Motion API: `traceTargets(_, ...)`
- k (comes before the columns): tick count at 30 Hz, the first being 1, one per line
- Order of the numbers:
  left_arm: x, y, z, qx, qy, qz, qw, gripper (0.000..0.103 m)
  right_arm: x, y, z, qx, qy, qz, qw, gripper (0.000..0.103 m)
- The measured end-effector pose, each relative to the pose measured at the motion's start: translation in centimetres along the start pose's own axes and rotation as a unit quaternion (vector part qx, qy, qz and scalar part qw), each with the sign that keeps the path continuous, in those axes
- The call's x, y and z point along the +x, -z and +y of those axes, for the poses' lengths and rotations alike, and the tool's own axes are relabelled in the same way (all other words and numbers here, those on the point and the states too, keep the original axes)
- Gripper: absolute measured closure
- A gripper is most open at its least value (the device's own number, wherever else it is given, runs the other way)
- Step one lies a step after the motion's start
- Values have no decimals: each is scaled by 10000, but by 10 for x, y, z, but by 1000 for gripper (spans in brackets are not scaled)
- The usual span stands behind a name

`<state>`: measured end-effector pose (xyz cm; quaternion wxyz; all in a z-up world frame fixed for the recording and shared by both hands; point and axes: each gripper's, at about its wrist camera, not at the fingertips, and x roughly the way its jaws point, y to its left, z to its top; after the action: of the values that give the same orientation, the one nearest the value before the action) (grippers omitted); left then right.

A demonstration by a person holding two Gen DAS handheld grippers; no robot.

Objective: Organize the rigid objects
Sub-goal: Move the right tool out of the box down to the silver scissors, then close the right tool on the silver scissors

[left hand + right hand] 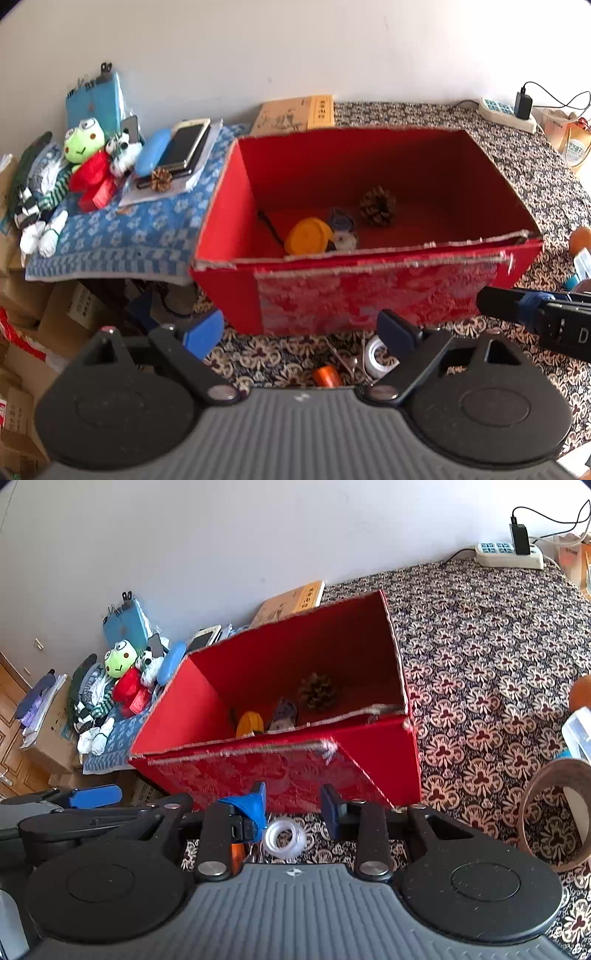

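table (480, 657): covered in a dark floral cloth, everything sits on it

red box (369, 295): big open carton close to the table's near edge, pushed toward its left side. Already inside it: a pinecone (377, 206), a yellow tape measure (308, 236) and some small pale bits

left tongs (303, 334): spread wide, nothing in them, hanging just short of the box's front wall

right tongs (295, 806): about half open, nothing clamped, pads not touching anything

clear tape ring (285, 837): lies flat on the cloth between the box's front wall and the table's near edge. It's a ring, so no real long axis to line up with

key relation: the ring sits just under and slightly behind the right tongs' tips, pretty much centred in the gap, so my guess is the right hand is nearer and just needs to drop down onto it. From the left tongs it's off toward the right finger

orange cylinder (327, 376): small thing just left of the ring
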<state>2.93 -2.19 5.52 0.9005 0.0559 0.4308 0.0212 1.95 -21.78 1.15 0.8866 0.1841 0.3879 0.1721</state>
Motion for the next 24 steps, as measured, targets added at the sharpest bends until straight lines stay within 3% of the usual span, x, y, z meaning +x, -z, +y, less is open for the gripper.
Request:
traceTargets(17, 22, 31, 22, -108, 34, 321, 9994, 13, 31, 28, 5, 87, -125, 628, 9979, 88)
traceTargets(24, 46, 61, 42, -73, 403, 665, 9969, 13, 48, 39, 1, 208, -208, 904, 9955, 88)
